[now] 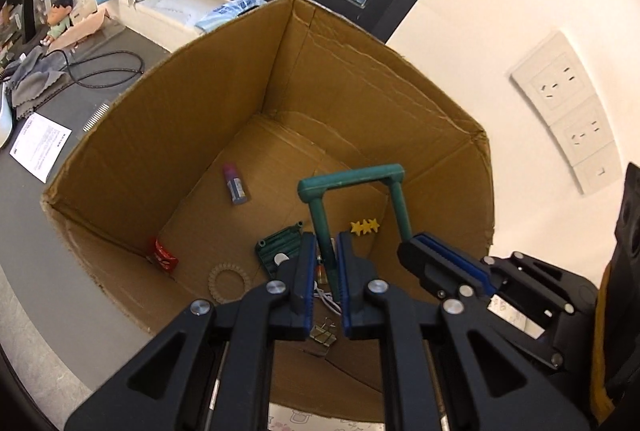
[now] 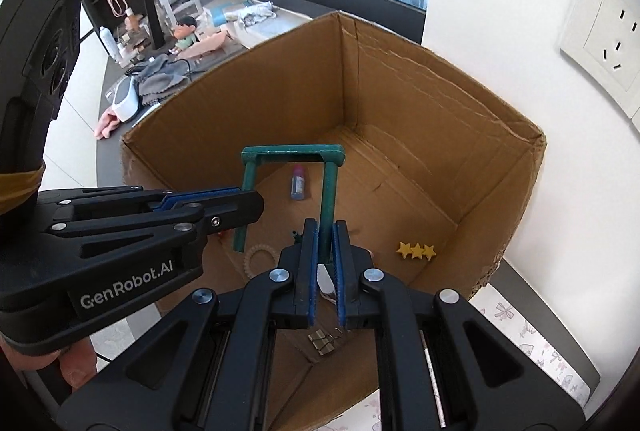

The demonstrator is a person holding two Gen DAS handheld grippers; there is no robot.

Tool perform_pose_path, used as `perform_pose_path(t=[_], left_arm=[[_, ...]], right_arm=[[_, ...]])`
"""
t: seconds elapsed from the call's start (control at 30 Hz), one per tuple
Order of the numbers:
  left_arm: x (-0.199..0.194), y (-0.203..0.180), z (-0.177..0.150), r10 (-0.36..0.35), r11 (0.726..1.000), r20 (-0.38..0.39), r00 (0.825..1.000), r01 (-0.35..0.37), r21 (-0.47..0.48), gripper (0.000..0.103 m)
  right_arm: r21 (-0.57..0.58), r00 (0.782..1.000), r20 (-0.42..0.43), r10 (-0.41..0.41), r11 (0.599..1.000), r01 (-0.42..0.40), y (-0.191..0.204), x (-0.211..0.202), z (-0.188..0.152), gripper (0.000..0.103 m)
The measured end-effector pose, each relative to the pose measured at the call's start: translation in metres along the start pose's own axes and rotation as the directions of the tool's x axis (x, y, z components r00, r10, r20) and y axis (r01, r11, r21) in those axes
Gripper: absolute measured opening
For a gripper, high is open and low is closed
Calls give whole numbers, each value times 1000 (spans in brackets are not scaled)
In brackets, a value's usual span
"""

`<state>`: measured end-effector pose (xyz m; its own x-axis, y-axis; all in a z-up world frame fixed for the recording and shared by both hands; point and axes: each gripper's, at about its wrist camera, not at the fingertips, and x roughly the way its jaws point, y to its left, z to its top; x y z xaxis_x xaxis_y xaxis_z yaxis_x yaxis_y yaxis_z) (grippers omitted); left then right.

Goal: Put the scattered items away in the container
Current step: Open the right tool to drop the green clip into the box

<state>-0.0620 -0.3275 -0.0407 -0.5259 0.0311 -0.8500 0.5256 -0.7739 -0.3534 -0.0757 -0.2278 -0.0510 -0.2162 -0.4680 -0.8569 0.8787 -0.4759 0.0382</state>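
Cardboard box [image 1: 352, 79] fills both views, open top, standing on a dark desk [image 1: 24, 199] against the wall. Most of the tidying looks done, judging by what lies on the box floor: a small purple-capped tube [image 1: 235, 185] toward the far left, a dark green ribbed block [image 1: 280, 247], a pale toothed ring [image 1: 226, 283], a red packet [image 1: 163, 257] tucked in the left corner, a yellow three-star piece [image 1: 365, 226] on the right, a metal binder clip [image 1: 323, 334] nearest the cameras, plus a bit of white cord, partly hidden. The item in hand is a green U-shaped frame [image 1: 352, 178], held above the box interior with its crossbar away from the cameras and its two legs pointing back. Left gripper [image 1: 323, 263] is closed narrow on one leg; right gripper [image 2: 326, 255] is closed narrow on the other leg, so both share the one piece. It is over the opening but not resting on the floor; the step left for it is lower and let go. Beyond the box the desk carries a grey cloth [image 1: 30, 79], black cable [image 1: 108, 69], printed sheet [image 1: 40, 145] and a doll [image 2: 186, 33]; I cannot tell whether any of these count as scattered items. No small loose pieces show outside the box, so probably the last or near-last item.
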Motion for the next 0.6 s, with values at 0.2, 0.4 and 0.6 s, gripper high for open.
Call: perform_pose_path(t=[0.2, 0.4, 0.6], left_arm=[[3, -2, 1, -22, 1000, -6, 1000, 22, 1, 10], [1, 0, 4, -6, 1000, 6, 1000, 6, -13, 10], [-2, 2, 6, -1, 1000, 14, 1000, 1, -14, 11]], right_arm=[[16, 1000, -7, -12, 1000, 13, -5, 3, -1, 7], [29, 999, -8, -35, 999, 35, -10, 2, -2, 7], [47, 998, 6, -56, 997, 56, -15, -1, -1, 14]])
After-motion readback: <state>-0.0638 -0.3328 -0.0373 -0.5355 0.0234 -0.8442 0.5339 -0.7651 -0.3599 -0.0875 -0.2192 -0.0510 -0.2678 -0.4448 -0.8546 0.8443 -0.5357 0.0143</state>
